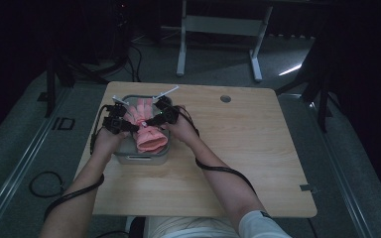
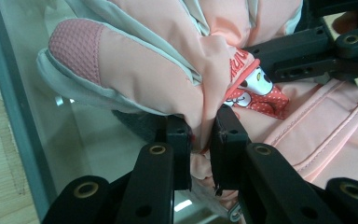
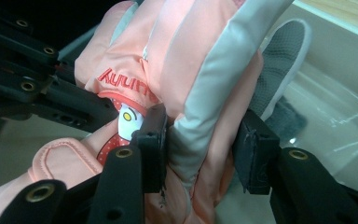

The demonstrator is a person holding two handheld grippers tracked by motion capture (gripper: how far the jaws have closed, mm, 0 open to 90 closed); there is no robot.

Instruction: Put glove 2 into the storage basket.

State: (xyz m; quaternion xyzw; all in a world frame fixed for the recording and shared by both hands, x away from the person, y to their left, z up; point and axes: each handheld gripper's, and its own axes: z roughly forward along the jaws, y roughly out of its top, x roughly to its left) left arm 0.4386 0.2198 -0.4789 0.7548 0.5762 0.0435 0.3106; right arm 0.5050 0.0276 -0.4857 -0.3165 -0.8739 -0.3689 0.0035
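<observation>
A pink padded glove [image 1: 149, 130] with pale grey trim and a cartoon patch hangs over a grey bin [image 1: 144, 159] on the left of the wooden table. My left gripper [image 1: 129, 126] is shut on a fold of the glove [image 2: 158, 60], with the fabric pinched tight between its pads [image 2: 200, 126]. From the other side, my right gripper [image 1: 151, 120] grips the glove's grey-trimmed edge [image 3: 186, 60]; its pads [image 3: 200, 135] press on the puffy fabric with a wider gap. Each gripper view shows the other gripper close by, the right gripper [image 2: 307, 51] and the left gripper [image 3: 32, 88].
The bin's translucent wall [image 2: 14, 102] and pale floor [image 3: 335, 93] lie just under the glove. The wooden table [image 1: 238, 148] has a round cable hole [image 1: 225, 98] at the back. A white stand [image 1: 218, 29] is on the floor beyond. Cables trail from both hands.
</observation>
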